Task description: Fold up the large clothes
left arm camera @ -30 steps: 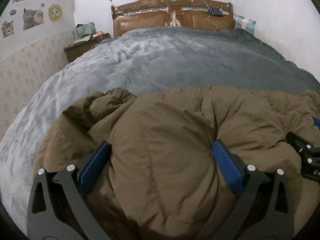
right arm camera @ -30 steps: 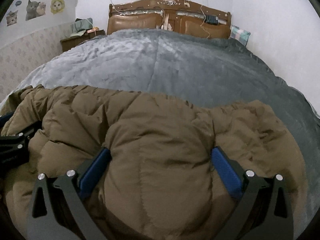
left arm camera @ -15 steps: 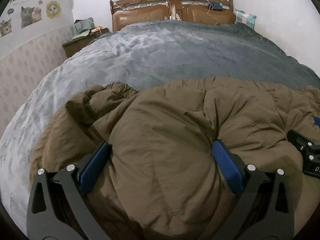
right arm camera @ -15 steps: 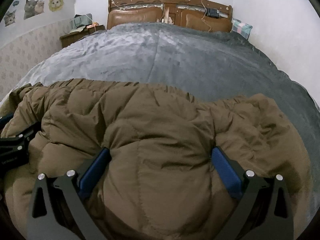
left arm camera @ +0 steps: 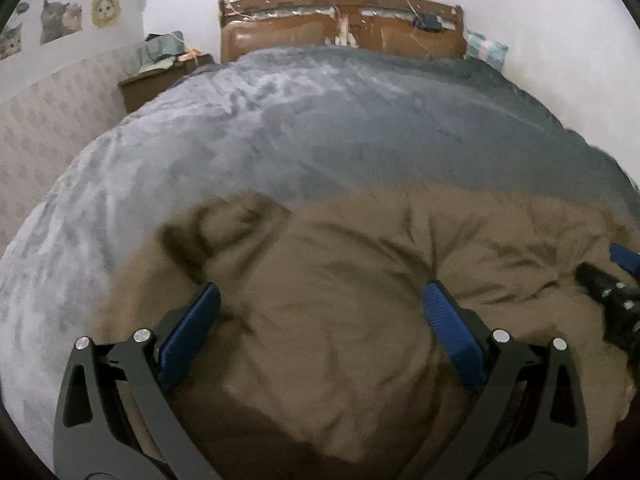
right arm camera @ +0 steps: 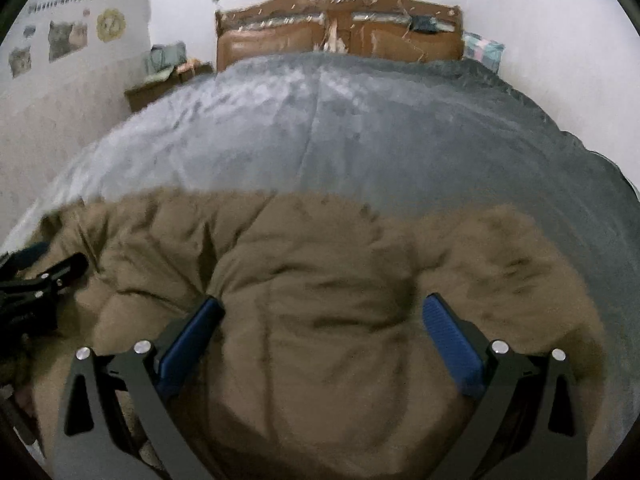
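Garment: puffy brown quilted down coat (left arm camera: pixel 340 320), bunched in a heap on near end of the grey plush blanket (left arm camera: pixel 320 128) covering the bed; carved wooden headboard (left arm camera: pixel 340 20) far behind.
L tool: left gripper (left arm camera: pixel 320 316), black frame w/ blue pads, fingers spread wide, a thick bulge of coat wedged between the pads. Looks like it's grasping the coat, tho the jaws are far from closed.
R tool: right gripper (right arm camera: pixel 322 318), same state: spread wide around a fat fold of coat (right arm camera: pixel 320 320), fabric puckers at both pads, so gripping, not released.
Spacing: each tool shows at the edge of the other's view, side by side along the coat's near edge, apart.
Progress: early/mid, my guess. Coat is gathered & held at 2 spots, but no flat, neat fold is visible; sleeves can't be made out. Left: lay fold over, flatten, square up.
Vs 1 s ago: grips unchanged. Coat sits lower in both views, more blanket shows beyond it, views now blurred, so both tools are moving, prob. lifting/pulling the coat.
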`<action>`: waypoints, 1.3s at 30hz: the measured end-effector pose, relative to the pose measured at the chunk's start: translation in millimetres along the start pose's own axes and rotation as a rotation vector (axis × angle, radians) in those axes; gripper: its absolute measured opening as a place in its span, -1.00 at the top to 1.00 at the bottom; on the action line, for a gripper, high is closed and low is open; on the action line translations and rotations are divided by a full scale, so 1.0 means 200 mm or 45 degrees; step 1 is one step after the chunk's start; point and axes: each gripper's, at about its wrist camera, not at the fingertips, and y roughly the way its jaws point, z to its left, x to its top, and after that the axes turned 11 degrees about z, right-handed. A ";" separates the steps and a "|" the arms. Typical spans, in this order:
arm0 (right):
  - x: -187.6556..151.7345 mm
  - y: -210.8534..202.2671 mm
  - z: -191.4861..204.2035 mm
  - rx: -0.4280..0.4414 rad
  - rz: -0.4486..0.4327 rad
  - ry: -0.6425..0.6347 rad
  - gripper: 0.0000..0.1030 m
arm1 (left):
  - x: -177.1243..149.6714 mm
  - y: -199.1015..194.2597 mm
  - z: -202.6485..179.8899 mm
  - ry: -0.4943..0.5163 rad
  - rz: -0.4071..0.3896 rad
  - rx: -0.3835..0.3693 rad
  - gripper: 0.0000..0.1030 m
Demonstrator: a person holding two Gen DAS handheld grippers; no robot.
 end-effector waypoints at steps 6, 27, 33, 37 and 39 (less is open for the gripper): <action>0.00 -0.26 -0.33 0.045 -0.029 0.148 -0.96 | 0.05 -0.22 0.34 -0.110 -0.068 0.004 -0.94; -0.57 -0.10 -0.62 0.470 0.396 0.451 0.06 | -0.48 0.03 0.52 -0.308 0.392 -0.399 0.26; -0.56 -0.27 -0.52 0.398 0.287 0.377 0.49 | -0.46 -0.15 0.47 -0.259 0.310 -0.358 0.74; -0.55 -0.49 -0.50 0.399 0.193 0.342 0.51 | -0.50 -0.48 0.52 -0.325 0.135 -0.409 0.78; -0.58 -0.63 -0.50 0.401 0.152 0.322 0.51 | -0.57 -0.60 0.52 -0.337 0.090 -0.420 0.78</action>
